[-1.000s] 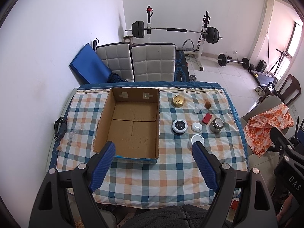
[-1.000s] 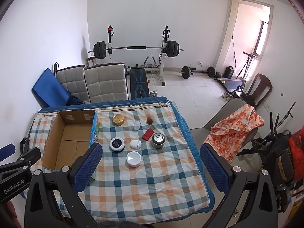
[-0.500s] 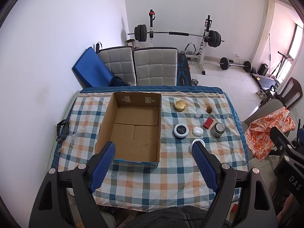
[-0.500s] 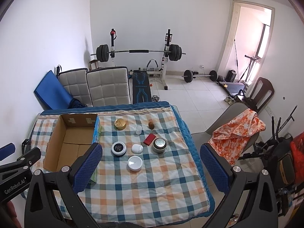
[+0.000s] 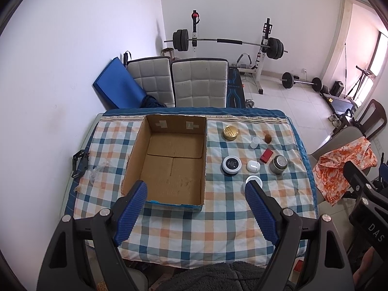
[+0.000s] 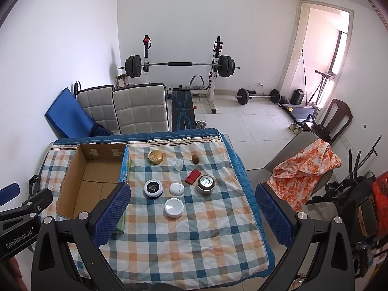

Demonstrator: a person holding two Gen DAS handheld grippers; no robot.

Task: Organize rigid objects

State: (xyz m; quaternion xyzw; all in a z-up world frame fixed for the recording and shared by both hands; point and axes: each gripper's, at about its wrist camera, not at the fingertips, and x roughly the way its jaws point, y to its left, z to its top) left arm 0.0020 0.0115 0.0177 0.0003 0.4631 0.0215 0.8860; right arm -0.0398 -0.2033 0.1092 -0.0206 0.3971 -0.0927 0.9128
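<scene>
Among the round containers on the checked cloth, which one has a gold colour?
The gold tin, the round one lying farthest back, nearest the far corner of the cardboard box. The black-topped jar, white puck and perforated metal tin lie nearer.

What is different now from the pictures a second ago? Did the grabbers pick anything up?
Nothing was picked up. Both cameras pulled back and up a bit, so the table looks smaller and lower in view. The left gripper and right gripper stay open and empty. The cardboard box and the small things beside it, like the gold tin, have not moved.
</scene>
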